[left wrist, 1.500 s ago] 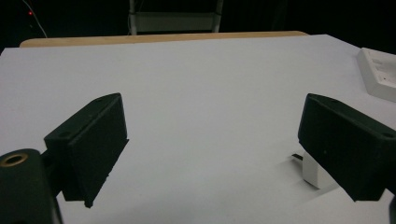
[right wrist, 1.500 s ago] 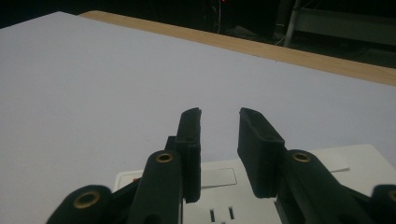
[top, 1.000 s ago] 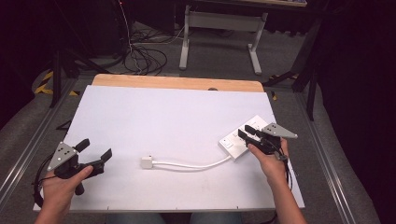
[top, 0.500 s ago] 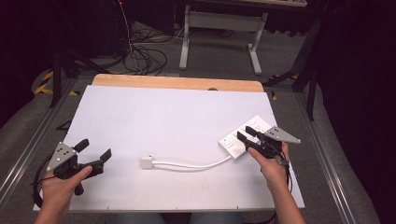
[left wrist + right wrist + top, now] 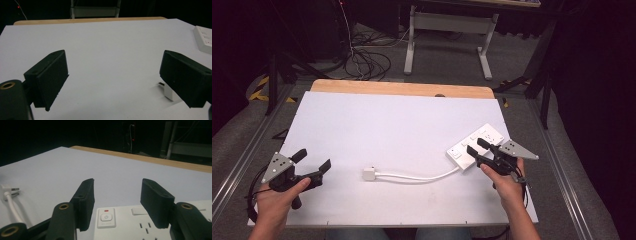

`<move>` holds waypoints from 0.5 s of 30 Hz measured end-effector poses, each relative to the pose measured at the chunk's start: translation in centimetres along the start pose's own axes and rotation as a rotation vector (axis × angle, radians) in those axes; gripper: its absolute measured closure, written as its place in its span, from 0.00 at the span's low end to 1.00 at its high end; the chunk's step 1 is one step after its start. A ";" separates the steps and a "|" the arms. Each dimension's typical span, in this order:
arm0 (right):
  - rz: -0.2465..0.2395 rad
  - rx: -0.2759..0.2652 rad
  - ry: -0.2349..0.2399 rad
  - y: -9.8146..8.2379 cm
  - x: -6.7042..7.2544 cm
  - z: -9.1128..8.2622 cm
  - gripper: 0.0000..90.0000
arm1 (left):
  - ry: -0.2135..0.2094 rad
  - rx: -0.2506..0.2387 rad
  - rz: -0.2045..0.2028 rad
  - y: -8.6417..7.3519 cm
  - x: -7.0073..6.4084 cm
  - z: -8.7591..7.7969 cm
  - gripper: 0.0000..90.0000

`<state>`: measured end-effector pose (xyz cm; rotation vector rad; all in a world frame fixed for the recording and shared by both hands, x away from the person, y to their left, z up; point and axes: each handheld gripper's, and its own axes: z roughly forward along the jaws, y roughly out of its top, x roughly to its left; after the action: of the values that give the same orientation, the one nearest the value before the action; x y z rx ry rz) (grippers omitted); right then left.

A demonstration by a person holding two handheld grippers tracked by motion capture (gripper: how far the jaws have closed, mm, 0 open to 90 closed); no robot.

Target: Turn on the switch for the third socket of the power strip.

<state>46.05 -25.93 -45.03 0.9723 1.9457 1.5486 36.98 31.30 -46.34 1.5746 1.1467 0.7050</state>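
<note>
1. White rectangular plastic power strip (image 5: 476,144) lies at the right middle of the high view on the white table sheet (image 5: 387,125). Its white cable (image 5: 422,177) curves left to the white plastic plug (image 5: 370,174) at lower centre, lying loose and not plugged in.
2. Right gripper (image 5: 474,146) hovers over the strip's near end. Its jaws have just been opening, nothing is between them, and the strip's power button (image 5: 106,217) shows in the gap.
3. Left gripper (image 5: 312,161) sits at lower left with jaws wide apart and empty, plug (image 5: 170,93) just beside its right jaw.
4. Progress, my guess: early. Neither strip nor plug is held. Picking up the plug and seating it in a socket looks still to do.
</note>
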 end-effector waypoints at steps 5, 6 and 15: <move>-0.006 -0.023 0.000 0.0 0.2 0.0 0.44 | 0.002 -0.003 -0.005 0.0 0.1 -0.1 0.10; -0.004 -0.023 0.003 0.0 0.2 0.0 0.44 | 0.001 -0.003 -0.008 0.0 0.1 -0.1 0.10; -0.001 -0.017 0.013 -0.7 0.2 -0.7 0.41 | 0.006 -0.007 -0.011 0.0 0.2 -0.1 0.10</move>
<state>45.25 -26.24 -45.51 0.9562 1.9388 1.5718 36.95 31.49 -46.31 1.5603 1.1552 0.7063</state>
